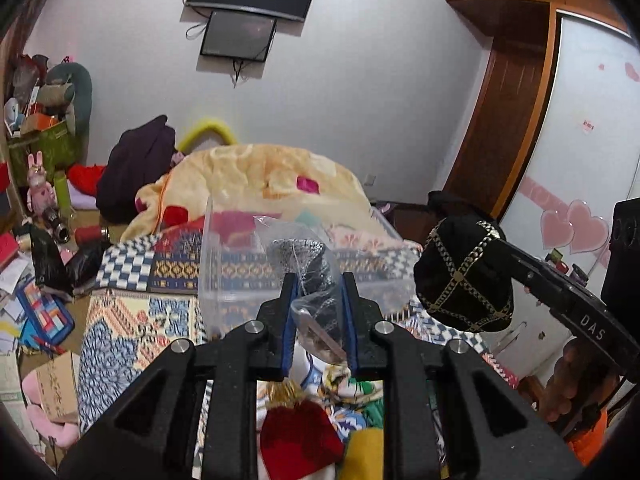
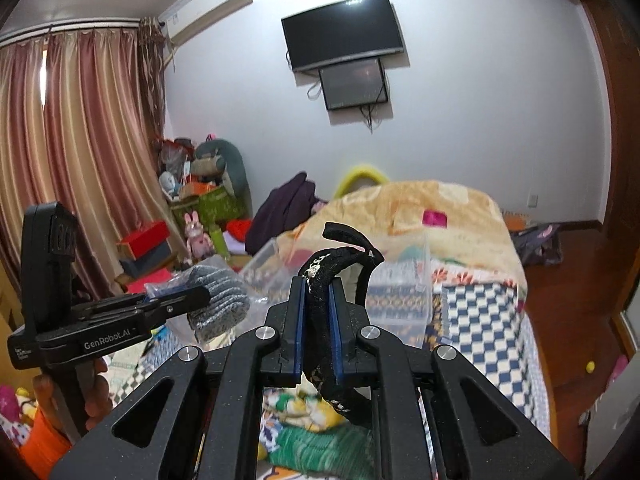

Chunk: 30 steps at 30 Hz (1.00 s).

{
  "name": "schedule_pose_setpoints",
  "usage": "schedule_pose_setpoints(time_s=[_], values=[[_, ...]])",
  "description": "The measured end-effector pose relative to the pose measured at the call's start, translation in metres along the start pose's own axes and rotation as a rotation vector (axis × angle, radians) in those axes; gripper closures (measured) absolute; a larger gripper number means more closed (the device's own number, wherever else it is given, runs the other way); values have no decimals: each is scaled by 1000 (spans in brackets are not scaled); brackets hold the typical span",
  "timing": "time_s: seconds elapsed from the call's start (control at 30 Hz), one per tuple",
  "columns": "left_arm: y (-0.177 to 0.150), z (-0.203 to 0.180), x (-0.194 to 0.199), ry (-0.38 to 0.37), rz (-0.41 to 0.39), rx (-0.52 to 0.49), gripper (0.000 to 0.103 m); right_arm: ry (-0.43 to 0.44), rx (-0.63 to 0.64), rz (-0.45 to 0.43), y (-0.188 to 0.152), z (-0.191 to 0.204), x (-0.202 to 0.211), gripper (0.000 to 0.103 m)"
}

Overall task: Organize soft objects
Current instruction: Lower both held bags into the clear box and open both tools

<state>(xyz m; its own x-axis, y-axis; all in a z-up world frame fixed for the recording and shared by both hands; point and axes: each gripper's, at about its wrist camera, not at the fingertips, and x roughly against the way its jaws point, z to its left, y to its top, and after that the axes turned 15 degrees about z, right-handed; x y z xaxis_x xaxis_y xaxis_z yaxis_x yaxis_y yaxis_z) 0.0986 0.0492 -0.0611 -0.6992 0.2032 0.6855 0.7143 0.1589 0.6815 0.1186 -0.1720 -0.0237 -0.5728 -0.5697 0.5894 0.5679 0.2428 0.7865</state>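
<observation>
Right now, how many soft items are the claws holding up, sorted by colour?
Grey: 1, the grey knitted item in a clear plastic bag, in the left claw.
Black: 1, the black hat with gold chain trim, in the right claw.
Total: 2

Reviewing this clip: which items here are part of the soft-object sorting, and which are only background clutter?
In play:
- left tongs shut on bagged grey knit item
- right tongs shut on black gold-chain cap
- clear plastic bin
- red knit hat

Lying about:
- wall TV
- peach blanket
- pink rabbit doll
</observation>
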Motion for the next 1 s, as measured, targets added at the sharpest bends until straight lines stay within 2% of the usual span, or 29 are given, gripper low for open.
schedule_pose_setpoints(time_s=[0.2,0.5,0.77,1.0], values=[[28,5,1,5,-34,-4,83,-30,26,-46,21,0,-2,93],[58,17,-17,49,-21,0,83,-71,41,-38,44,3,-28,93],[73,38,-54,81,48,47,83,-104,51,52,46,-2,-66,93],[75,46,-95,116,132,51,83,-83,41,139,43,-6,-92,93]])
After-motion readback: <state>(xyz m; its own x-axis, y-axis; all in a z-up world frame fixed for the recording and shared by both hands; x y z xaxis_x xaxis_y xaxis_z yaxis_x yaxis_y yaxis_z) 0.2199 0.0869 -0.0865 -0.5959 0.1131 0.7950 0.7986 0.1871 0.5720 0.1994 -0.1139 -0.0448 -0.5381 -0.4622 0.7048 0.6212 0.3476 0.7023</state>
